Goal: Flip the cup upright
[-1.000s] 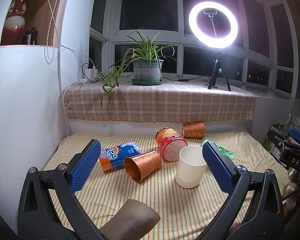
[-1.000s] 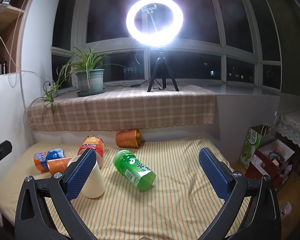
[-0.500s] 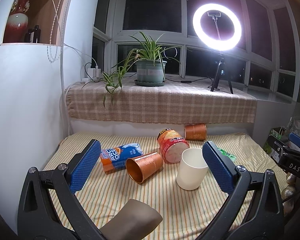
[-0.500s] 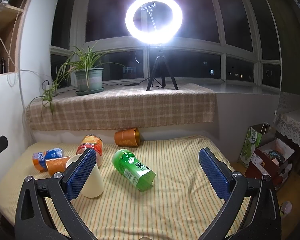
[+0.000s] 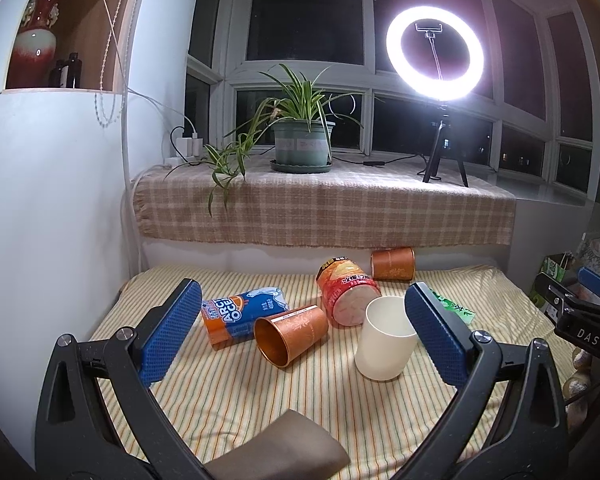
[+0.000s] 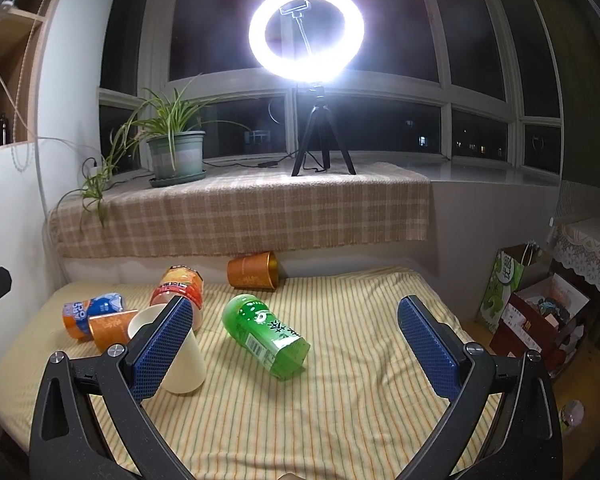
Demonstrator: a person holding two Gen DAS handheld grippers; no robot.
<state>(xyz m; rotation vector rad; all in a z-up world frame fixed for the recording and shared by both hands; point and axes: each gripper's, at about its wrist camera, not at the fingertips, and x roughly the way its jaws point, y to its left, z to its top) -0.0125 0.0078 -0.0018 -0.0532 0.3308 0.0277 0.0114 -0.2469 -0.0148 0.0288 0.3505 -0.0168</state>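
Since the earlier frames very little has moved: the left view has drifted slightly and the cups lie where they were. The striped bedcover (image 5: 260, 396) carries every container. The left gripper (image 5: 302, 340) is held spread wide above it, pinching nothing, and the right gripper (image 6: 294, 344) is likewise spread and empty.

The white cup (image 5: 386, 338) already stands upright, mouth up, and nothing is seen inside it. The green cup (image 6: 266, 336) lies on its side between the right gripper's fingers in that view, its open end toward the camera; its contents cannot be told. The red snack tub (image 5: 348, 294) lies tipped just behind the white cup. The blue-and-orange cup (image 5: 240, 314) and the copper cup (image 5: 290, 334) lie side by side, the copper one showing an empty interior. A second copper cup (image 5: 392, 264) rests by the far wall.

The copper cup is judged the likely target: it should be gripped across its wall near the rim, then rotated until its base sits flat, without nudging the white cup.
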